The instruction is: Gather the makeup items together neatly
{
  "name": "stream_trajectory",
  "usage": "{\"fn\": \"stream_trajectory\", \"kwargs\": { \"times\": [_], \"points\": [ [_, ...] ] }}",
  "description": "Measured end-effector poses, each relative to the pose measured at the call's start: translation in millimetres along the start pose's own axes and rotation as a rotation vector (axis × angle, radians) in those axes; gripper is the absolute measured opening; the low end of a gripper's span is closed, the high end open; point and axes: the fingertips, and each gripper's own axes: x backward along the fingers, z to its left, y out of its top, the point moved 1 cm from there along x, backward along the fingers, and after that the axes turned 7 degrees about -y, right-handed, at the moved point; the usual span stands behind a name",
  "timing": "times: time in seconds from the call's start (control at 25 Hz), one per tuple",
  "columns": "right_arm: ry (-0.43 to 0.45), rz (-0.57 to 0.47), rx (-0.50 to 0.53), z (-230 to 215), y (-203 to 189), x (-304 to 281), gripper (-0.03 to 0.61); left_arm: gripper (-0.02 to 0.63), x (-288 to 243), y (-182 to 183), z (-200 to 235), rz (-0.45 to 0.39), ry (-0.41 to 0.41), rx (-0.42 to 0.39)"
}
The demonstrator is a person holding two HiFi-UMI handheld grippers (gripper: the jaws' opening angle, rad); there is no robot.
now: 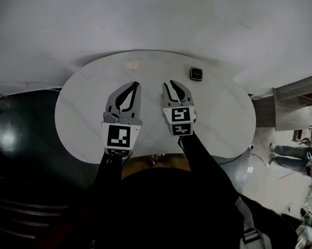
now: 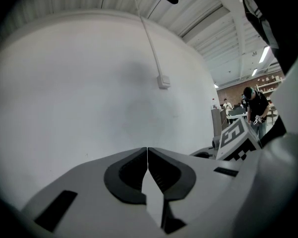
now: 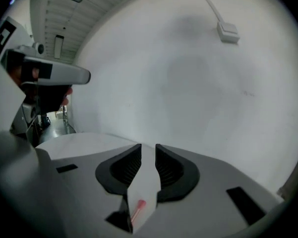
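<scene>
The right gripper (image 1: 172,85) — jaws a narrow slit, empty — should widen before taking the small black case (image 1: 196,73), ahead and slightly to its right. The left gripper (image 1: 135,85) sits alongside, jaws together.

No words, numbers or brands can be read anywhere. The left gripper (image 1: 136,84) and right gripper (image 1: 171,83) bear only black-and-white square markers (image 1: 118,137), coded patterns rather than text.

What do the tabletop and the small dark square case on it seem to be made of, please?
Tabletop: looks like pale polished stone or laminate; faint veins and a soft reflection. Case: probably glossy black plastic, with a lighter rim; too small to be sure.
</scene>
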Motion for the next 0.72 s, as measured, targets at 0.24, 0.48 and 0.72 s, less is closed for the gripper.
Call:
{"fn": "stream_trajectory", "kwargs": {
  "times": [0.24,0.48,0.72],
  "points": [
    [0.016,-0.226,0.143,-5,79,28,0.101,0.02,-1,21,-4,-0.038,0.012,-0.032],
    [0.028,-0.387,0.21,-9,126,57,0.101,0.02,3,41,-2,-0.058,0.047,-0.075],
    [0.038,-0.495,0.23,-12,141,75,0.101,0.02,8,58,-3,-0.083,0.072,-0.102]
  ]
}}
